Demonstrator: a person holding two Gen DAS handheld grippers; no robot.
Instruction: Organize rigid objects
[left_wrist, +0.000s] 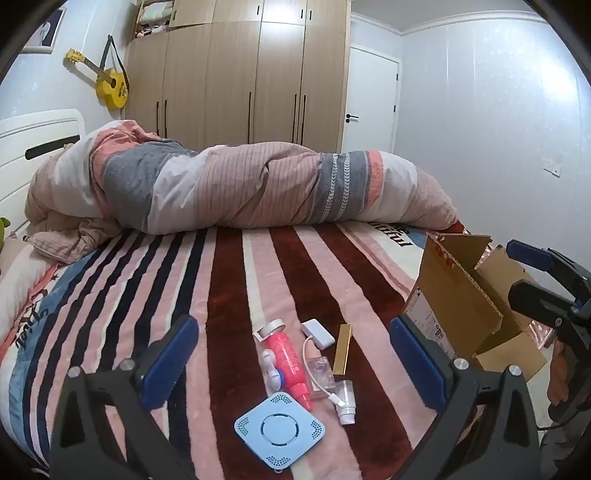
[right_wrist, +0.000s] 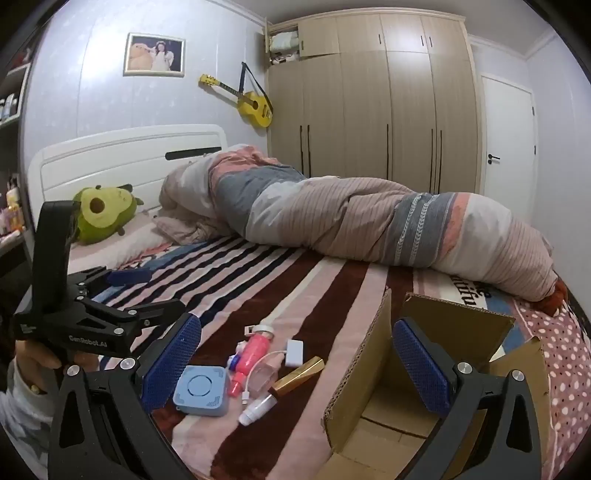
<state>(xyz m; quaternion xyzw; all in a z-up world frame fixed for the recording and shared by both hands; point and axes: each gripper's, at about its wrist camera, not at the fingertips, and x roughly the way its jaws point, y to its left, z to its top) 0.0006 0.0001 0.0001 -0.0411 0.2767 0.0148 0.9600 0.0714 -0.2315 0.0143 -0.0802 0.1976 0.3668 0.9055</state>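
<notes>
**Bedroom lot: small items on striped blanket, open box at right**

Left gripper (left_wrist: 293, 363): jaws wide, nothing between the blue pads, tilted down over the pile. Seen from the right wrist camera, its black frame carries the raised lettering "GenRobot.AI"; a hand (right_wrist: 35, 360) grips it at the left edge.

Blanket (left_wrist: 229, 295): striped pink, maroon, black and white. Its far left margin shows script lettering, not readable; a white panel at far right shows dark letters ending "…tiful", partly hidden by the quilt (left_wrist: 236, 188) rolled along the far side.

Pile, near centre, left to right:
- Blue pad (left_wrist: 279, 430), square with rounded corners, a ring at its middle and dotted corners; nearest the camera.
- Pink bottle (left_wrist: 288, 360), lying flat, cap toward the camera; white print on its side too small to read. A small white-and-blue piece (left_wrist: 271, 369) touches its left side.
- Tape roll (left_wrist: 271, 326), at the bottle's far end.
- White adapter (left_wrist: 317, 332) with cable (left_wrist: 321, 386) running near.
- Clear bottle (left_wrist: 323, 369), beside the cable.
- Gold bar (left_wrist: 341, 349), long and flat.
- White tube (left_wrist: 345, 406), nearest right of the pile.

Box (left_wrist: 458, 295): brown cardboard, flaps up, right of the pile; a printed label on its left wall, unreadable.

Right gripper (right_wrist: 297, 360): jaws wide, holding nothing, its right pad over the box.
</notes>
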